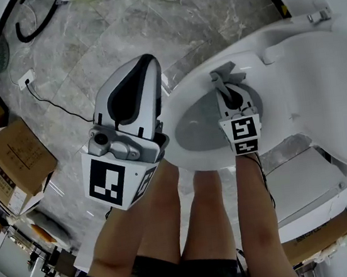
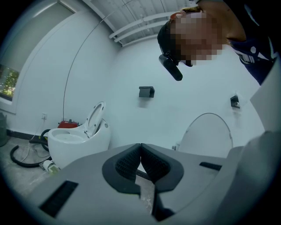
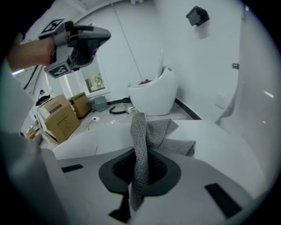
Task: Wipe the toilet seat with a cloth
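1. Right gripper (image 3: 139,166): jaws are clamped on a grey cloth (image 3: 151,132), which is pinched between them and bunched past the tips.
2. The cloth is pressed onto the white toilet seat (image 1: 198,77), at the rim of the bowl.
3. Left gripper (image 2: 140,159): jaws are closed together with nothing held. It is held up beside the toilet and pointed at the wall.

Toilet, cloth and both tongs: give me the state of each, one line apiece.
Toilet seat: down.
Toilet lid: raised.
Cloth: crumpled, free end resting on the toilet seat.
Right tongs: shut on the cloth.
Left tongs: shut, empty, held in the air off the toilet.
Second toilet: lid raised.
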### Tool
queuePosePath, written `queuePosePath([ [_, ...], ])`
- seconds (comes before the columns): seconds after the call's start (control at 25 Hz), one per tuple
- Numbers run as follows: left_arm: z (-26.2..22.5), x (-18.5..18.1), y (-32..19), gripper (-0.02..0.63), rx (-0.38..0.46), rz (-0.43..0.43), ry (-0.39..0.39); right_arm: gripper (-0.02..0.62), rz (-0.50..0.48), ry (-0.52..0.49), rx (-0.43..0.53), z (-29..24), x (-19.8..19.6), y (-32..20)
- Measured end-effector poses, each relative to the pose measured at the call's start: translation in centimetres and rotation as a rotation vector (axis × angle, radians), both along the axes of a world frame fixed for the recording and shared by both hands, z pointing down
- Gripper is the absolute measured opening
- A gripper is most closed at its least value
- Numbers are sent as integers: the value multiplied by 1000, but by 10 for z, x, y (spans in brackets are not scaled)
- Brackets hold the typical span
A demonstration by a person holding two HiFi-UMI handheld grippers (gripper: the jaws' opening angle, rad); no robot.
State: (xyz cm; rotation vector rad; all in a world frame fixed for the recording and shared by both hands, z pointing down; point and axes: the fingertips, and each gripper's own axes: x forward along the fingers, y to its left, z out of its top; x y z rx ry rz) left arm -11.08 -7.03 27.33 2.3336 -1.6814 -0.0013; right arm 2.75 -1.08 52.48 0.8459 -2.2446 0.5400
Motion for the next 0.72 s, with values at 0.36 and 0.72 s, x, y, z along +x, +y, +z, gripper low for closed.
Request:
queuePosePath([
  [0.36, -3, -9, 8, 20, 7, -26, -6, 29, -563, -180, -155, -16, -110, 146],
  [0.72, -3, -22, 20, 20, 6, -54, -13, 29, -589, -215, -210, -15, -117, 171],
])
